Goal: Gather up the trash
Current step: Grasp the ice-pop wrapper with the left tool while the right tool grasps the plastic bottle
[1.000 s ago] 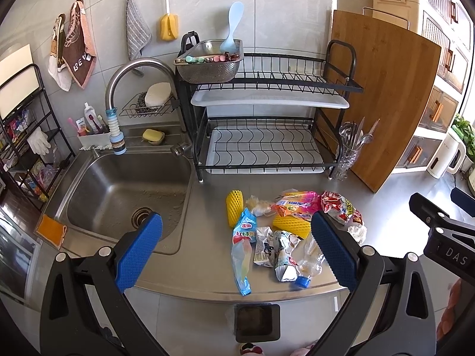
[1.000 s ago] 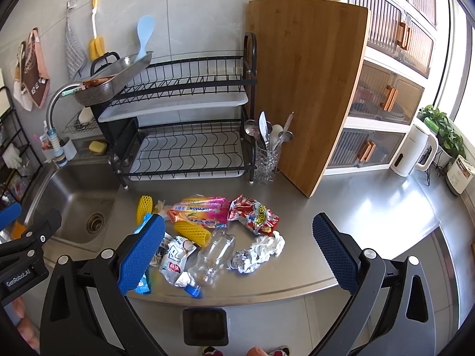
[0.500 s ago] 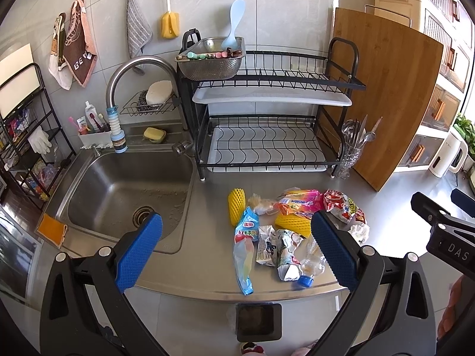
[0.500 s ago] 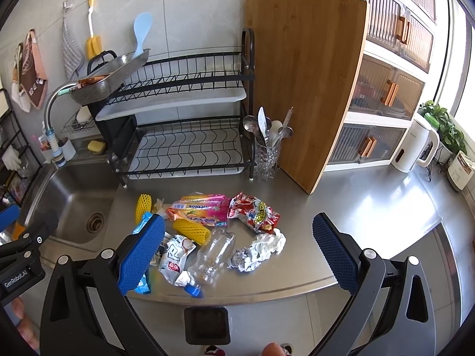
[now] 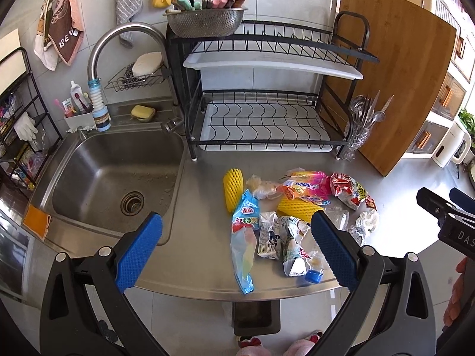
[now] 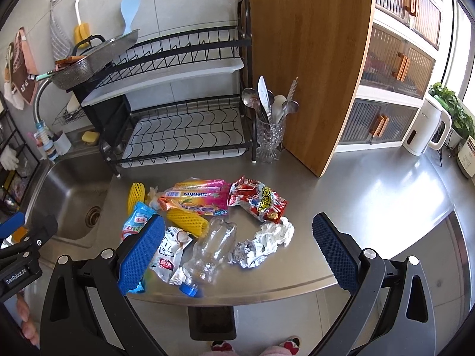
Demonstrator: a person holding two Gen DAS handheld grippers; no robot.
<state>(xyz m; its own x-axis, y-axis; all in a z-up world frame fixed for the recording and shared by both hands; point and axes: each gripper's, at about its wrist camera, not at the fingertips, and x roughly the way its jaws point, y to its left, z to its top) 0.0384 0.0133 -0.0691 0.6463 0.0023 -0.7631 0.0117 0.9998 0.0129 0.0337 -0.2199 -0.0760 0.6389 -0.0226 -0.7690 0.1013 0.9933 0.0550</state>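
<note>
A pile of trash lies on the steel counter (image 6: 371, 207) near its front edge: a clear plastic bottle (image 6: 209, 250) with a blue cap, crumpled foil and tissue (image 6: 264, 244), a red snack bag (image 6: 258, 200), a pink Mentos wrapper (image 6: 196, 197), yellow foam nets (image 5: 233, 190), a long blue wrapper (image 5: 245, 238) and crushed cartons (image 5: 289, 244). My left gripper (image 5: 234, 247) is open and empty, held above the front edge with the wrappers between its fingers. My right gripper (image 6: 237, 252) is open and empty above the bottle and foil.
A sink (image 5: 109, 184) with a tap lies left of the pile. A black dish rack (image 5: 267, 118), a glass cutlery holder (image 6: 268, 136) and a leaning wooden board (image 6: 320, 68) stand behind it. A white kettle (image 6: 427, 129) stands far right. A dark bin (image 6: 212, 322) sits below the counter edge.
Both grippers have moved forward and lower toward the counter; the trash pile looks closer and larger in both views. Both jaws stay open.
</note>
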